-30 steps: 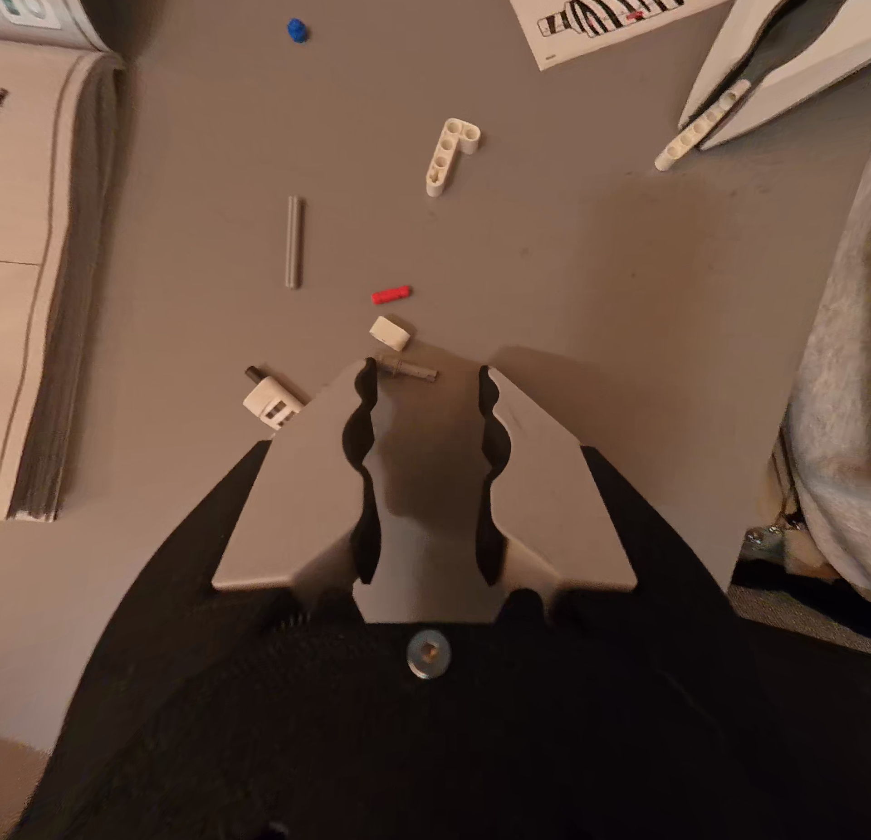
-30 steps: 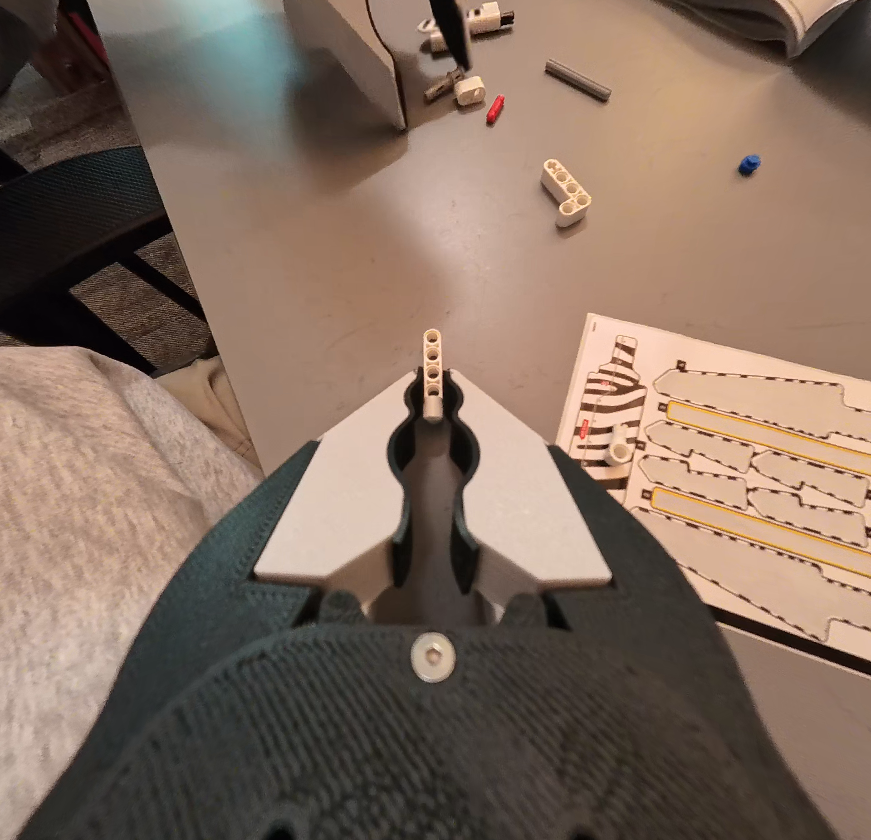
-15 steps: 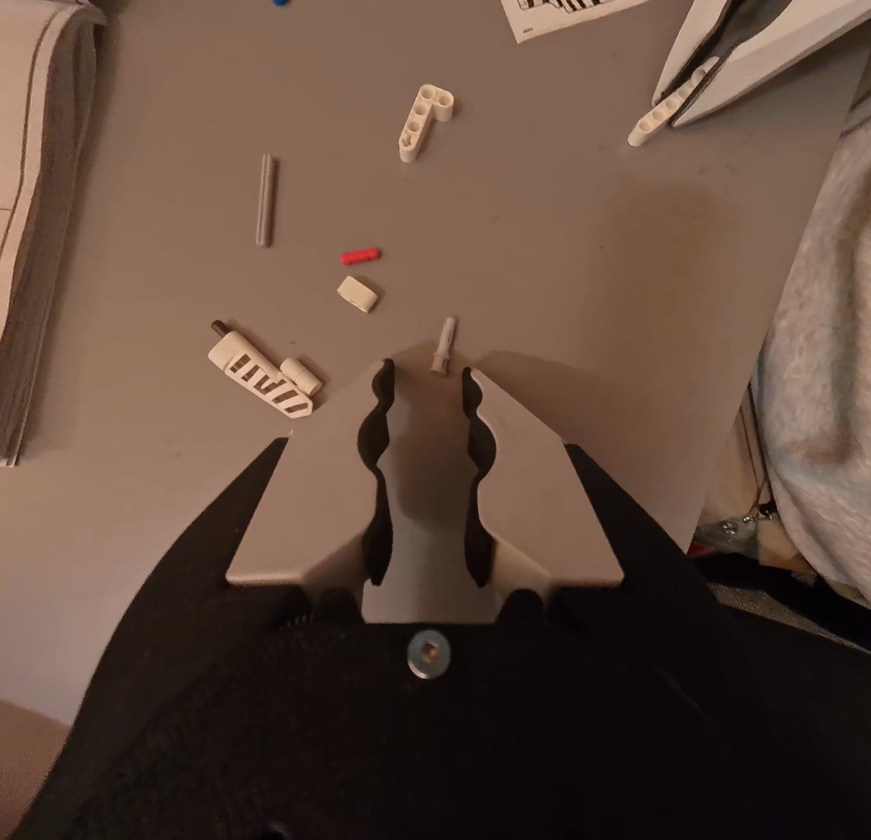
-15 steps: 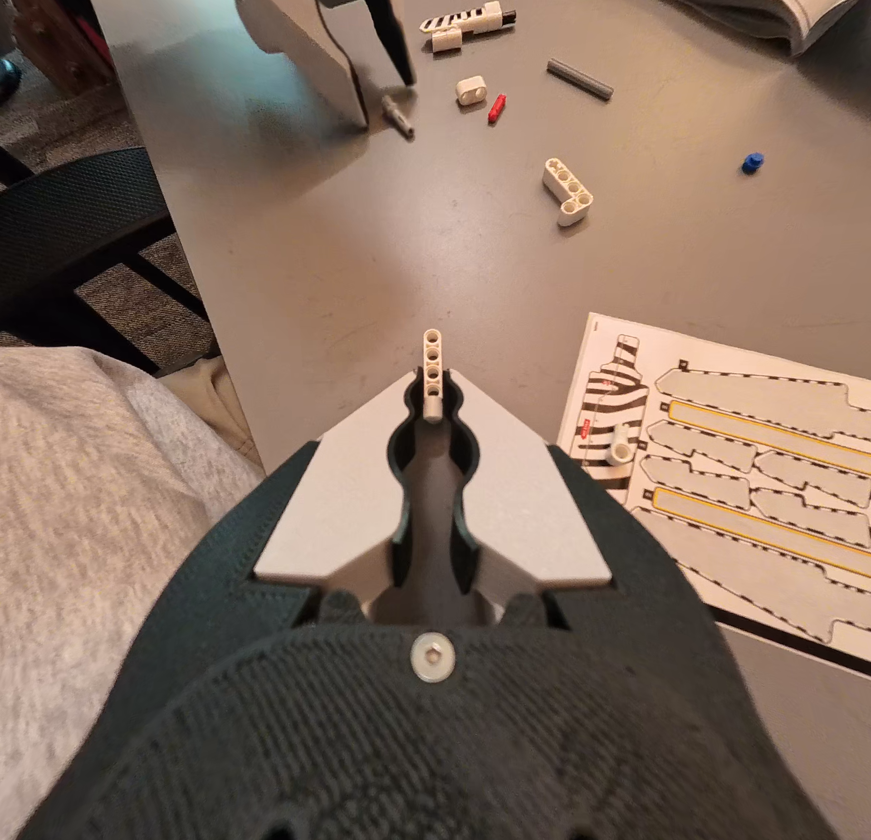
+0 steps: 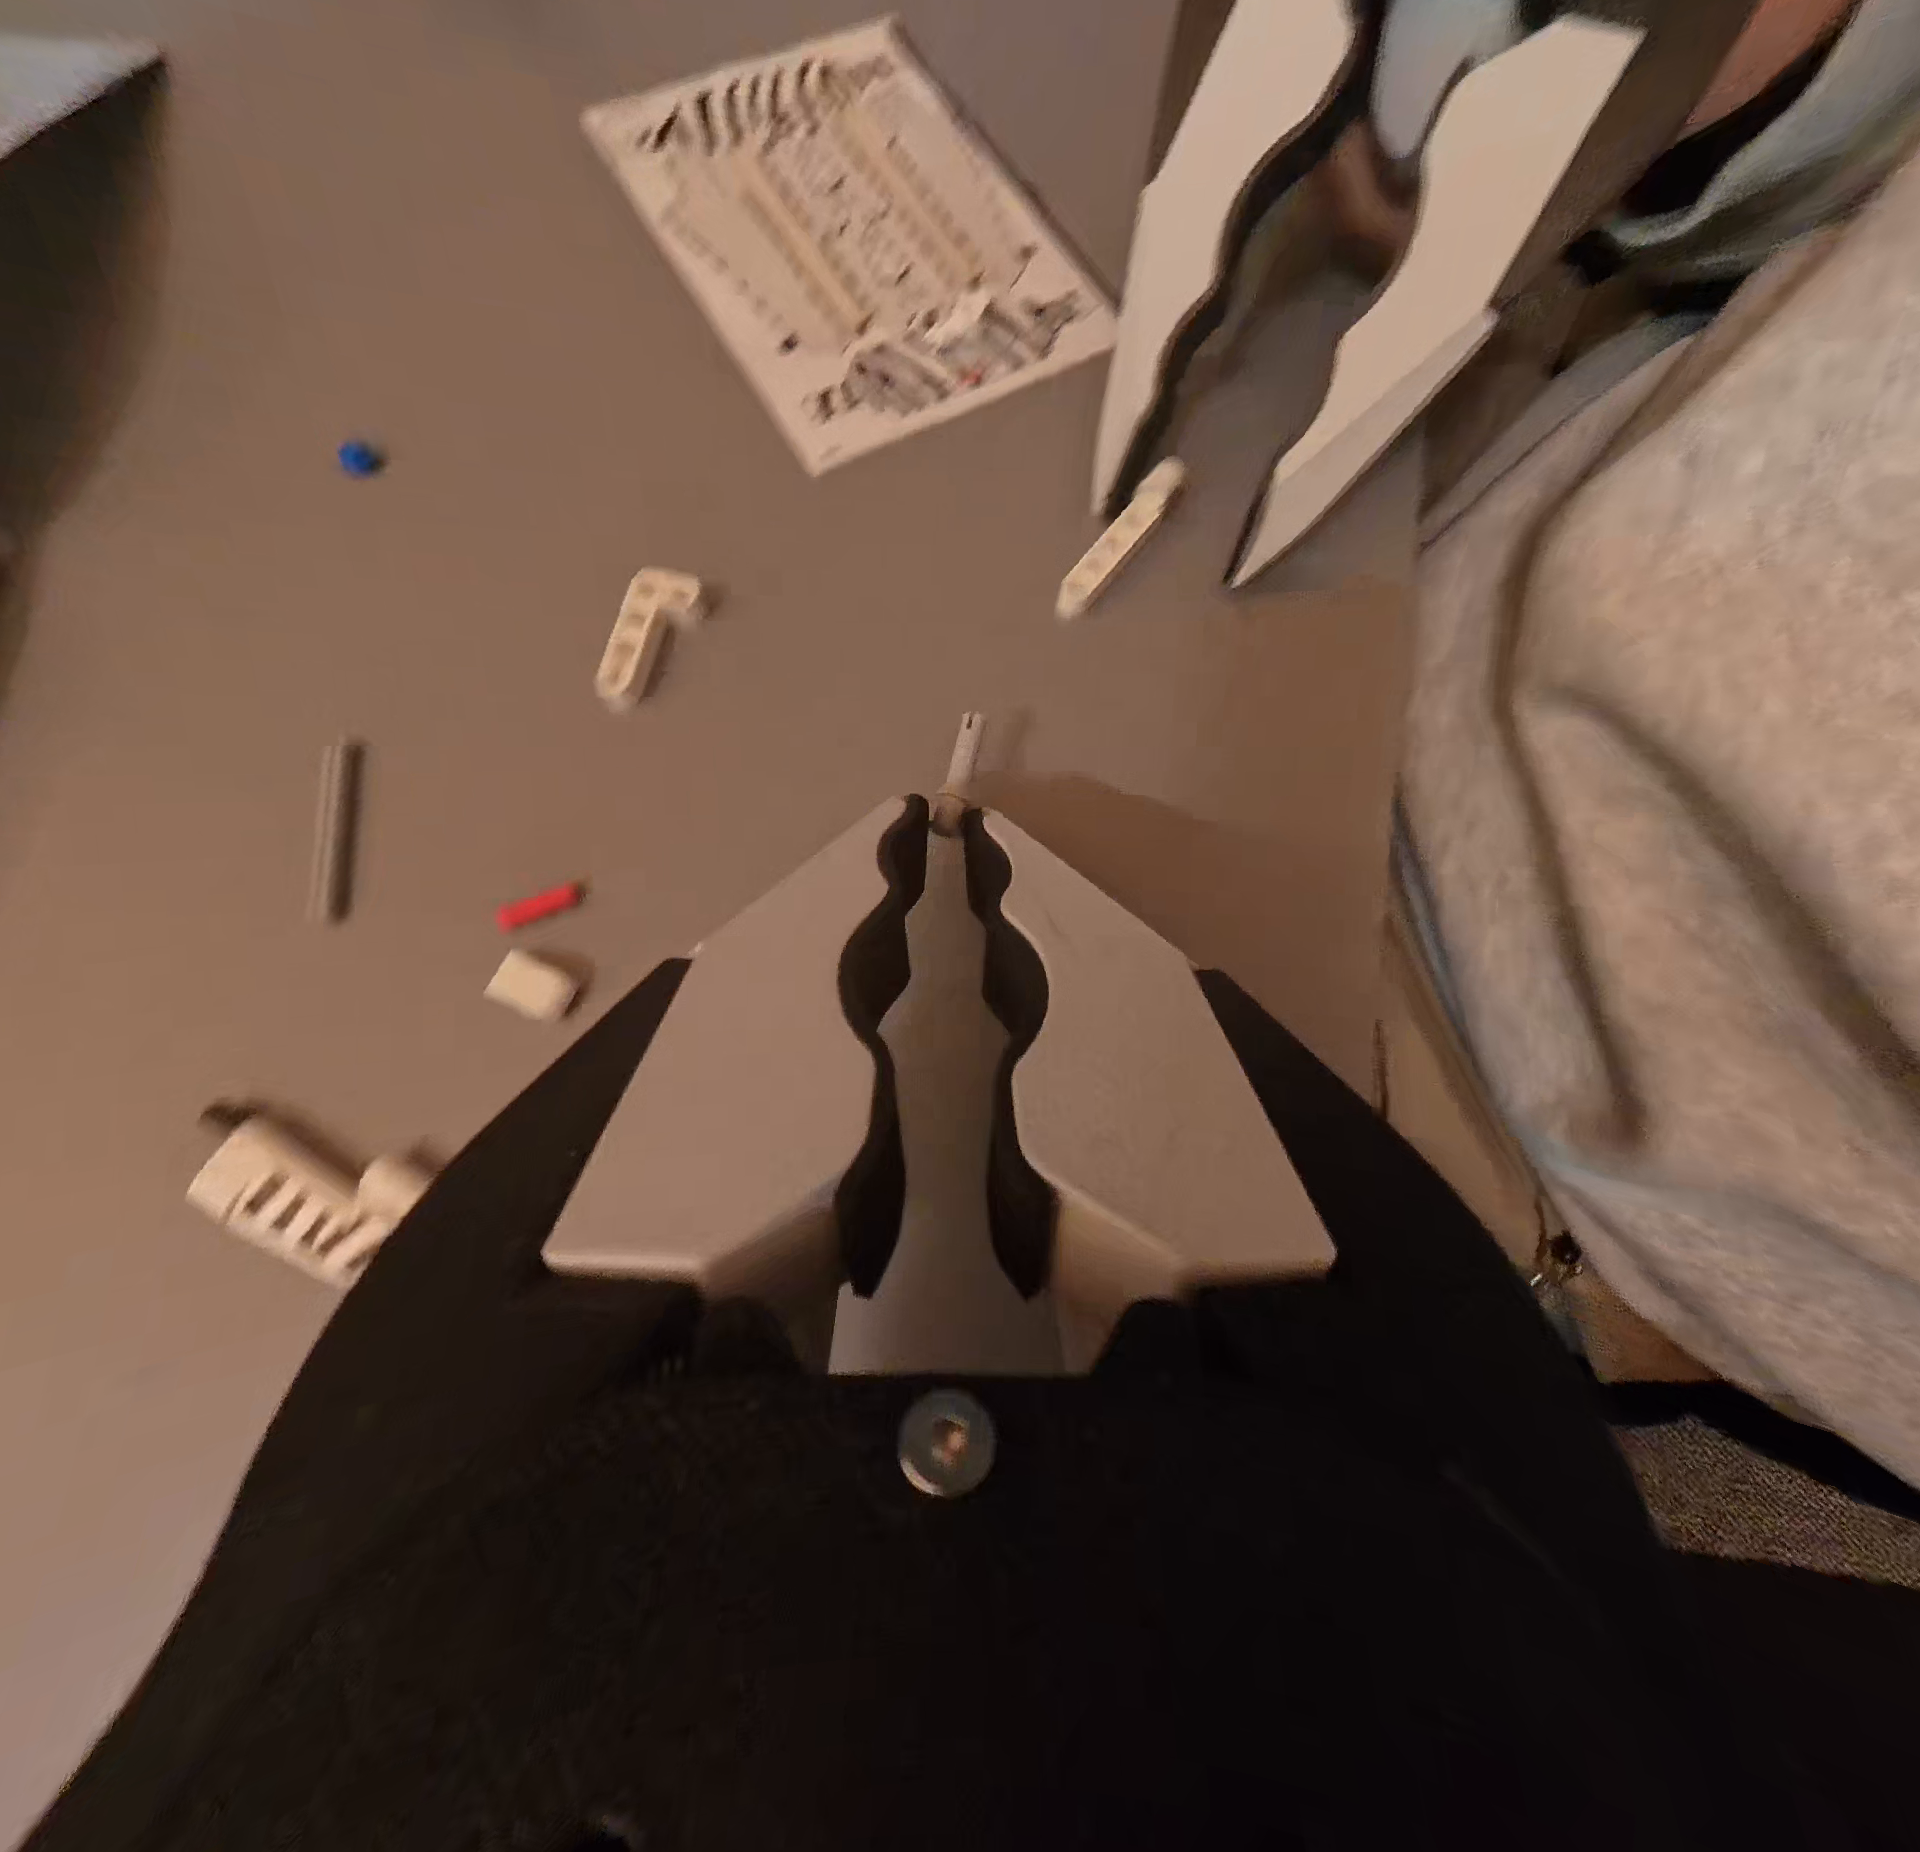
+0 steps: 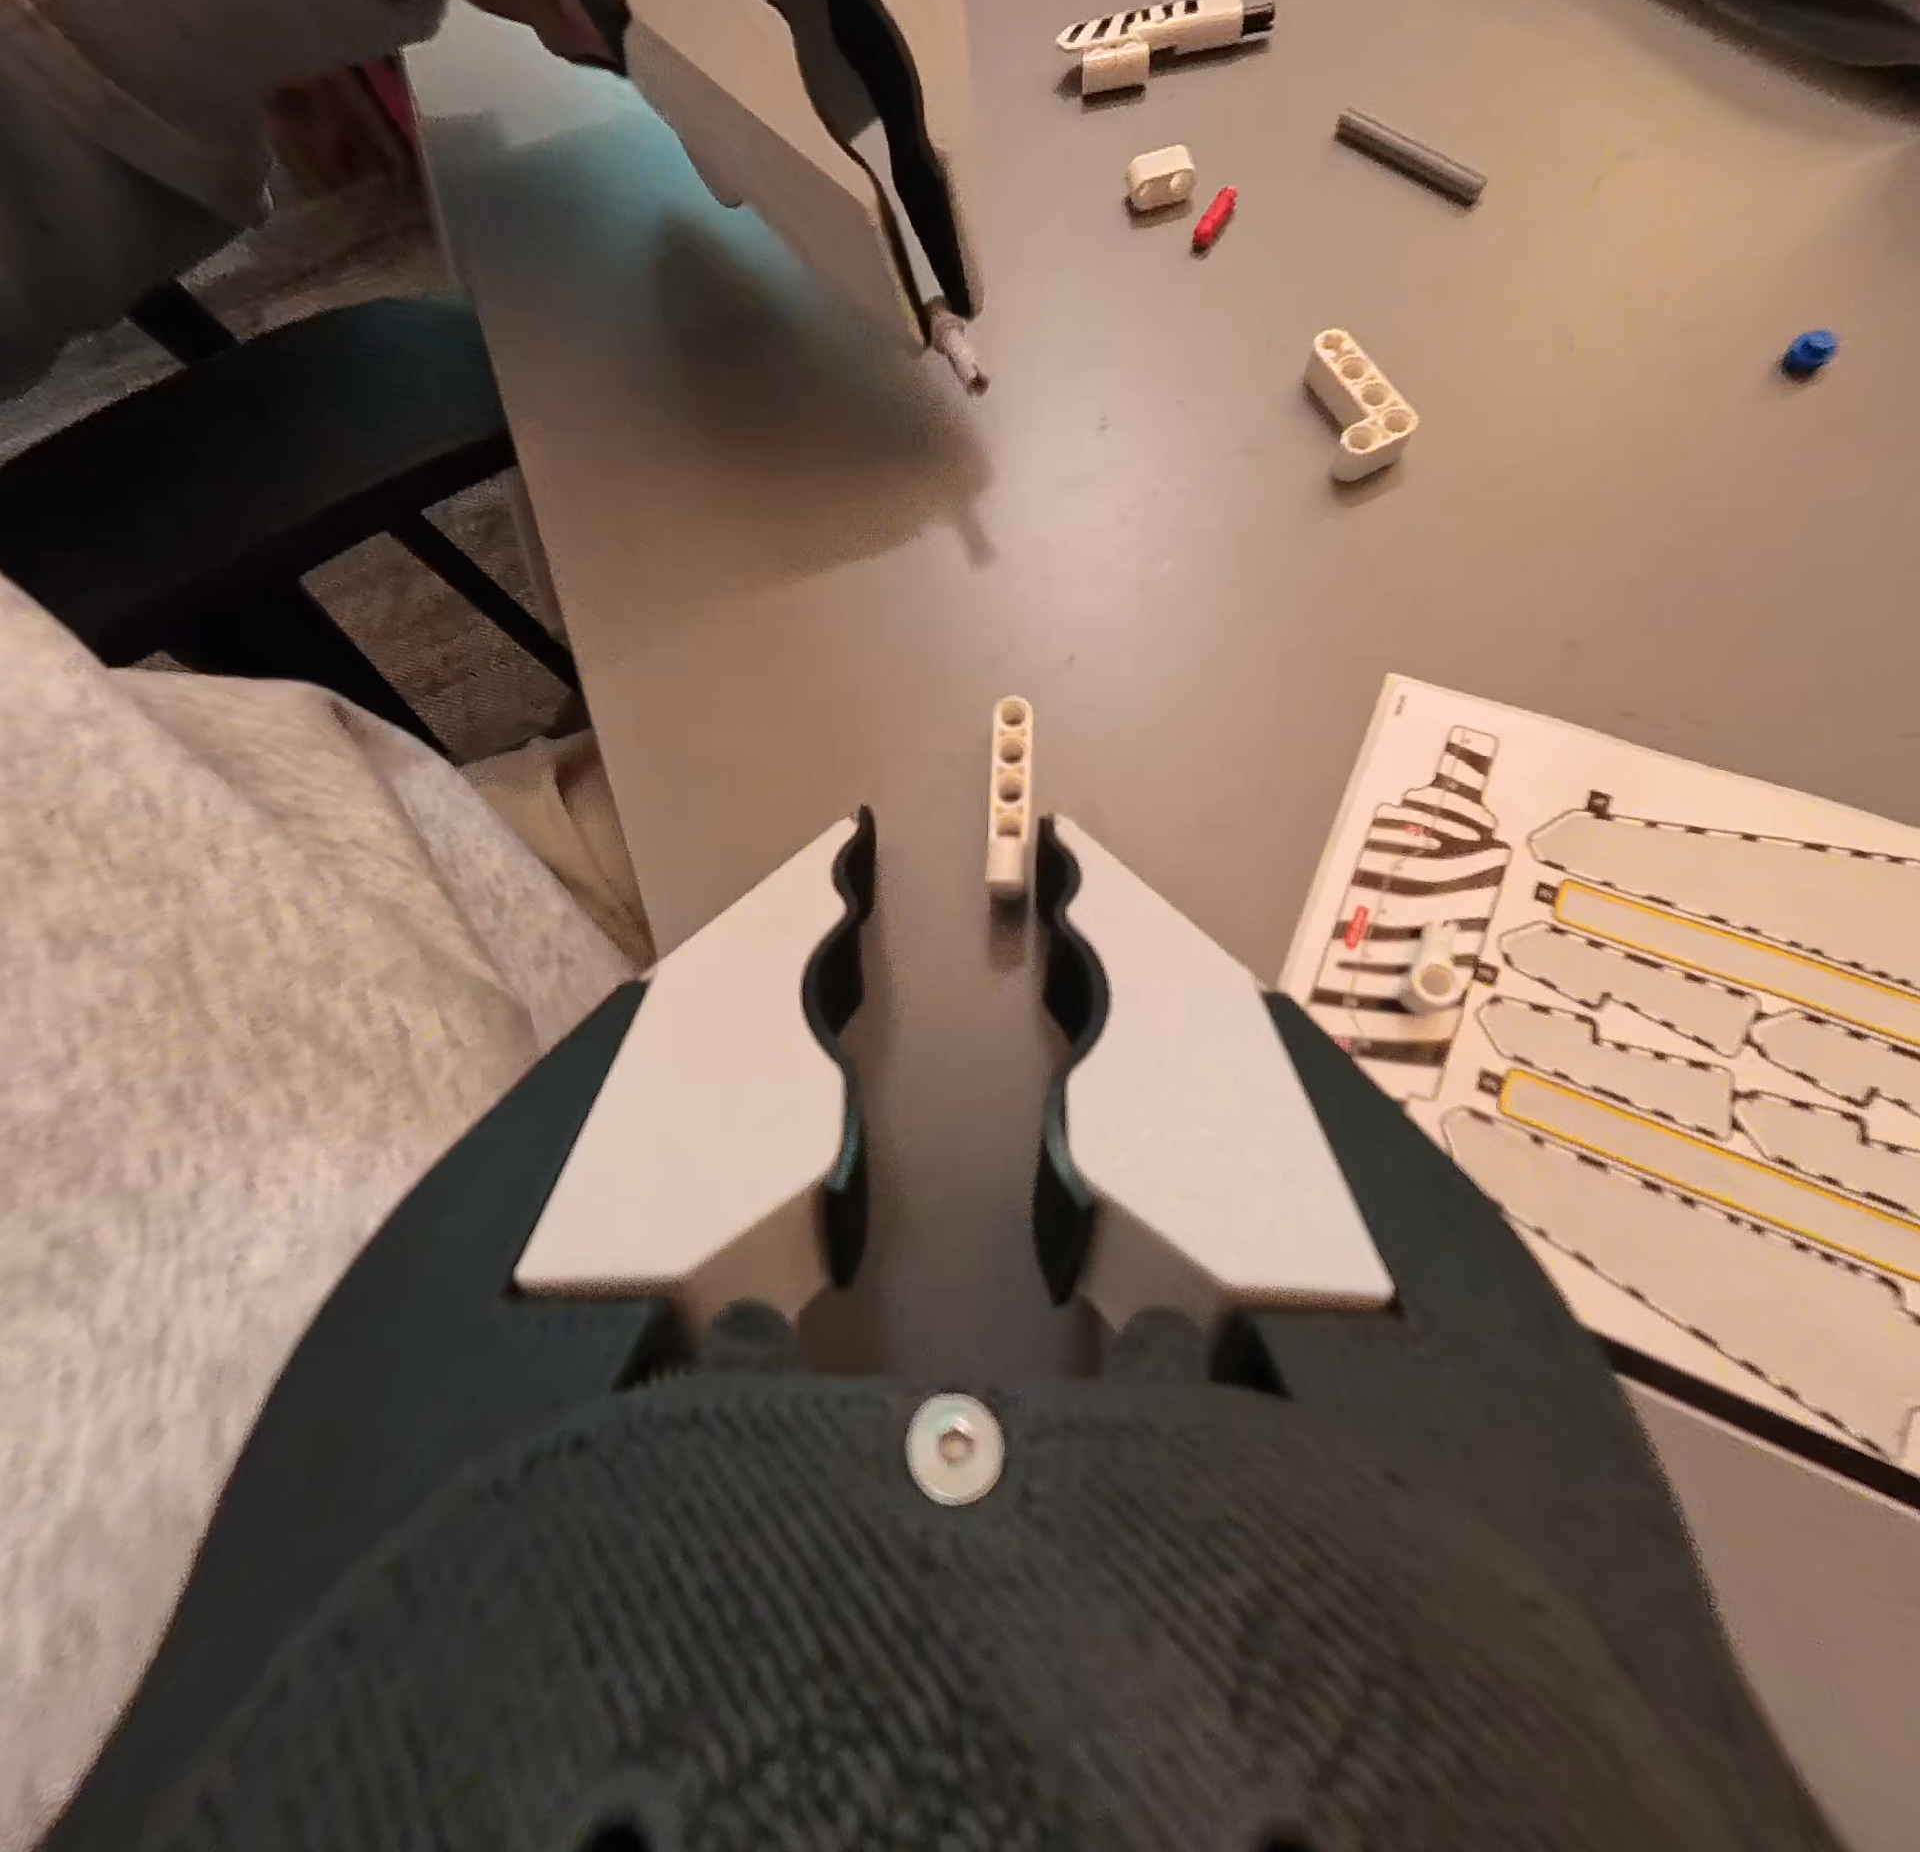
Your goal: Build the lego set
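Note:
My left gripper [image 5: 948,813] is shut on a small grey pin [image 5: 966,758], which sticks out past the tips above the grey table [image 5: 831,576]. It also shows at the top of the right wrist view [image 6: 940,301] with the pin [image 6: 961,353]. My right gripper [image 6: 953,828] is open. A straight white beam [image 6: 1010,794] sits by its right finger's inner face; I cannot tell whether it touches. In the left wrist view the right gripper [image 5: 1184,540] is at the upper right with the beam [image 5: 1122,535] at one fingertip.
On the table lie an L-shaped white beam [image 6: 1361,405], a grey axle [image 6: 1408,155], a red pin [image 6: 1214,216], a small white piece [image 6: 1158,176], a blue piece [image 6: 1808,351] and a striped assembly [image 6: 1153,20]. A sticker sheet [image 6: 1621,1023] lies right. A person's grey sweater [image 5: 1662,763] is at the table edge. Tip to tip, the grippers are about 9 centimeters apart.
My left gripper has shut on the grey pin, lifted it and swung toward the right gripper. My right gripper has opened and no longer clamps the white beam.

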The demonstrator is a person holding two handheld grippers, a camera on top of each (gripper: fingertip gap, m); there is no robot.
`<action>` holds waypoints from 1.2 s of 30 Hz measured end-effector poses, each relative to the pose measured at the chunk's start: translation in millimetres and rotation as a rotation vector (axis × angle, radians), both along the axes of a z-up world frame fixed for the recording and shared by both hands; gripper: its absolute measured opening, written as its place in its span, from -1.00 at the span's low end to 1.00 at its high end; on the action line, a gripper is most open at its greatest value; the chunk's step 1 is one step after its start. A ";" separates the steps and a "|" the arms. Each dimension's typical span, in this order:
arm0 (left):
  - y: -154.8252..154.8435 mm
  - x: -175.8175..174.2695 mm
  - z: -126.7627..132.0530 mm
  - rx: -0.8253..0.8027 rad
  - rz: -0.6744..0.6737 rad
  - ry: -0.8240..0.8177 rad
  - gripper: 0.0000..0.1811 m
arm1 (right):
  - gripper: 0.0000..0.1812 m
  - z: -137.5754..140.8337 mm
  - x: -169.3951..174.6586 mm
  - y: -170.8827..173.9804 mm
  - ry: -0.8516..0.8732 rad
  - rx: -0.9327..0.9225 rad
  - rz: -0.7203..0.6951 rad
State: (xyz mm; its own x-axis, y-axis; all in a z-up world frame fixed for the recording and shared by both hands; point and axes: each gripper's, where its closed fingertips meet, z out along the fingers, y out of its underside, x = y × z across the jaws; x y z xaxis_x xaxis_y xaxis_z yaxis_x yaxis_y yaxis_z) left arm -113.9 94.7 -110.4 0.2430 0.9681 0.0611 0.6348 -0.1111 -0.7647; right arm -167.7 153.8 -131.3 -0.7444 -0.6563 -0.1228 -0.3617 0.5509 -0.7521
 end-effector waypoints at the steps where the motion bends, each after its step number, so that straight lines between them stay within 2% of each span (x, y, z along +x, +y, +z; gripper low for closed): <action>1: 7.8 -6.1 3.1 0.011 -0.024 0.017 -0.93 | -0.65 -0.3 -2.7 1.8 0.017 -0.009 0.000; 5: 28.0 -28.2 6.0 0.041 -0.099 0.044 -0.93 | -0.70 -1.3 -10.7 5.9 0.050 -0.039 -0.019; 14: 47.3 -54.3 -8.8 0.051 -0.215 -0.009 -0.94 | -0.93 -2.6 -13.4 0.1 0.079 -0.054 -0.037; 19: 52.3 -55.5 -16.3 0.018 -0.267 -0.069 -0.93 | -0.93 -2.8 -12.6 -0.8 0.071 -0.048 -0.027; 36: 53.5 -58.1 -16.8 -0.055 -0.316 -0.151 -0.94 | -0.94 -2.9 -10.5 -2.1 0.075 -0.053 -0.005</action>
State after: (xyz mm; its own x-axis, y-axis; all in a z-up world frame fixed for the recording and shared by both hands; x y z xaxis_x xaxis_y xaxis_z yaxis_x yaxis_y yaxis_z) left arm -172.0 148.2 -127.2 0.5237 0.8491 0.0692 0.6676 -0.3586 -0.6524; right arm -178.2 151.7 -134.2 -0.7533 -0.6569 -0.0318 -0.4158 0.5131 -0.7509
